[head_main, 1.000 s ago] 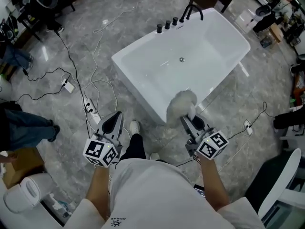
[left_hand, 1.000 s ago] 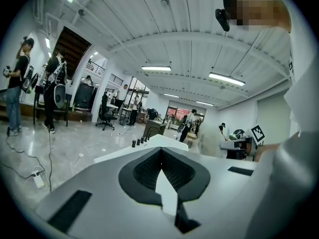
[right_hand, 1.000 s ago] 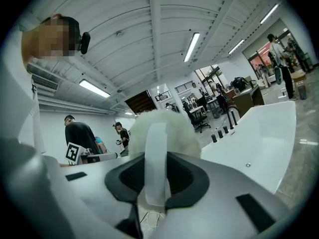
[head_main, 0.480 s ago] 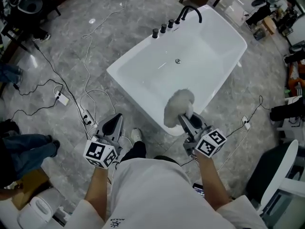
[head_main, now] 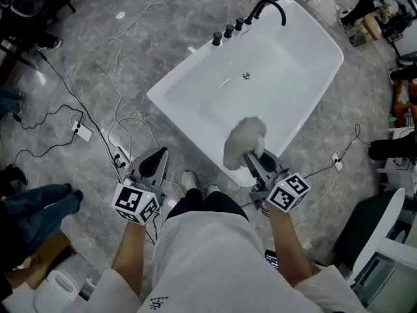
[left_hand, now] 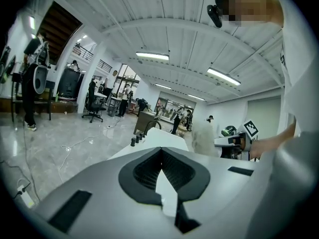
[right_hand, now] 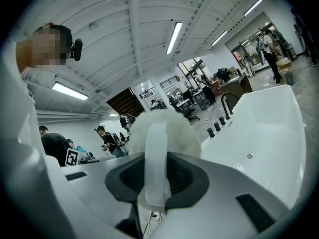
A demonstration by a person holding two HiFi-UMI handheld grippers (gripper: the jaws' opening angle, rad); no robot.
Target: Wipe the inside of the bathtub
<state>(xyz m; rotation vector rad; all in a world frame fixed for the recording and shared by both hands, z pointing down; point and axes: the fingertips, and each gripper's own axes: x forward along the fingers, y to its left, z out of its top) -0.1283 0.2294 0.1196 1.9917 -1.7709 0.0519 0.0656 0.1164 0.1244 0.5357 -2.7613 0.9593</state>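
Observation:
A white freestanding bathtub (head_main: pixel 195 119) stands on the grey floor, with a black faucet (head_main: pixel 268 6) and black knobs on its far-left rim and a drain (head_main: pixel 246 75) in its bottom. My right gripper (head_main: pixel 253 159) is shut on the white handle (right_hand: pixel 155 156) of a fluffy white duster (head_main: pixel 244 141), whose head hangs over the tub's near rim. In the right gripper view the duster (right_hand: pixel 167 128) sits in front of the tub (right_hand: pixel 264 133). My left gripper (head_main: pixel 154 164) is shut and empty, held over the floor left of the tub (left_hand: pixel 154 138).
Cables and a power strip (head_main: pixel 122 156) lie on the floor left of the tub. A socket block (head_main: pixel 82 133) lies farther left. A person's legs (head_main: pixel 39 204) are at the left edge. A white chair (head_main: pixel 384 240) stands at the right.
The view has shifted closer to the tub. My right gripper and duster now reach a little farther over the near rim. The left gripper keeps its place.

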